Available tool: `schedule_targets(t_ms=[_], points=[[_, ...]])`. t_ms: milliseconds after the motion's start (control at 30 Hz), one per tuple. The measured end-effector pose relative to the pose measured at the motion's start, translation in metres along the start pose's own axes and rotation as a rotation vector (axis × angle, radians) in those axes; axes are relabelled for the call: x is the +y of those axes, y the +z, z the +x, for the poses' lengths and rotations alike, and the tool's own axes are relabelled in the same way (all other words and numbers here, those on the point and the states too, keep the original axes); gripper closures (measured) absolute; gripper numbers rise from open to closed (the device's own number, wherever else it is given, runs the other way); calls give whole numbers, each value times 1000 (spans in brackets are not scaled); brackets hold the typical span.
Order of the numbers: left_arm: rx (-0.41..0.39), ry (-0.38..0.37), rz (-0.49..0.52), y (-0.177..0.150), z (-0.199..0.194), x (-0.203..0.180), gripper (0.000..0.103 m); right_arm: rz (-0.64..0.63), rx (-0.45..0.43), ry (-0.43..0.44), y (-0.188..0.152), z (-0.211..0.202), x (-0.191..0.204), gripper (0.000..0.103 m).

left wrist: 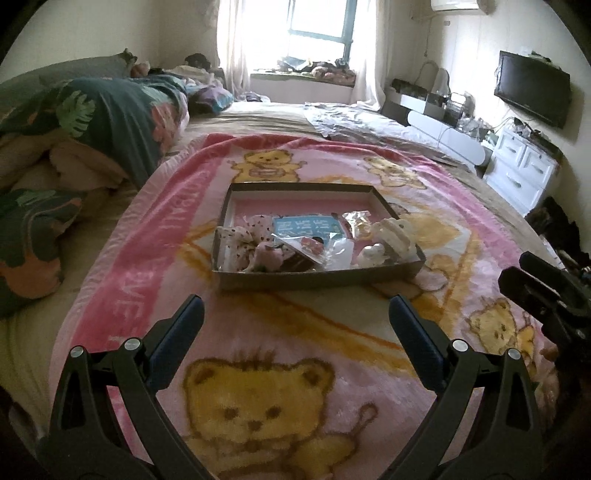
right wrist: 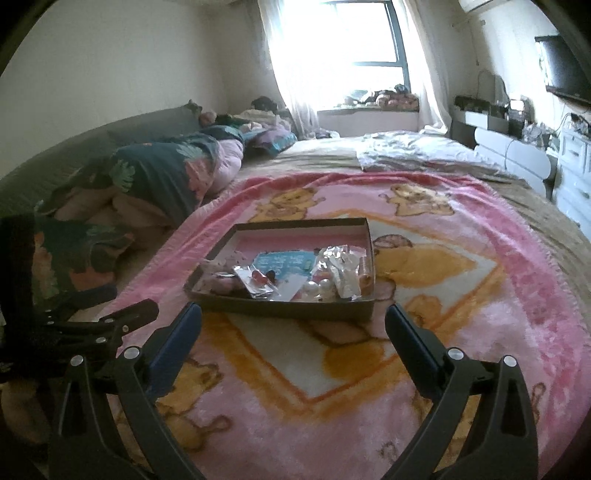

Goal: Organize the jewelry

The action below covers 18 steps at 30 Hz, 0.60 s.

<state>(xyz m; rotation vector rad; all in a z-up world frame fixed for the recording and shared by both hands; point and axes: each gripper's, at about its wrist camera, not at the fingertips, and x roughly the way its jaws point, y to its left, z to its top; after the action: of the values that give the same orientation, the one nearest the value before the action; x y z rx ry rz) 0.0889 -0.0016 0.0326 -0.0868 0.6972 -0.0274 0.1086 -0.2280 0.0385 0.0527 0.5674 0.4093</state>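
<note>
A shallow dark cardboard box (left wrist: 317, 278) (right wrist: 280, 312) lies on the pink teddy-bear blanket (left wrist: 258, 325) (right wrist: 461, 332). It holds several jewelry pieces: a blue card (left wrist: 306, 227) (right wrist: 286, 263), a dotted fabric scrunchie (left wrist: 240, 236), clear plastic packets (right wrist: 341, 271), white pearl pieces (left wrist: 391, 236) (right wrist: 319, 286). My left gripper (left wrist: 295, 314) is open and empty, short of the box's near wall. My right gripper (right wrist: 293, 319) is open and empty, also just short of the box. Each gripper shows at the edge of the other's view (left wrist: 546, 291) (right wrist: 110, 321).
Rumpled leaf-print bedding (left wrist: 92, 122) (right wrist: 159, 177) lies left of the blanket. A folded white sheet (left wrist: 369, 118) (right wrist: 417, 151) lies behind. White drawers (left wrist: 524, 166) and a wall TV (left wrist: 532, 88) stand at the right, a window (left wrist: 314, 22) at the back.
</note>
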Motion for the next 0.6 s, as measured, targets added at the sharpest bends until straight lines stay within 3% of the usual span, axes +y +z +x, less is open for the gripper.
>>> schedule_targets(t_ms=[233,600], points=[[-34,2,9,-8,-18,-1,9,12,-64,-15,-9,-25,2,4],[-64,-8,15,-22,-39,0,9,21,-87,-25,-27,-46,0,4]])
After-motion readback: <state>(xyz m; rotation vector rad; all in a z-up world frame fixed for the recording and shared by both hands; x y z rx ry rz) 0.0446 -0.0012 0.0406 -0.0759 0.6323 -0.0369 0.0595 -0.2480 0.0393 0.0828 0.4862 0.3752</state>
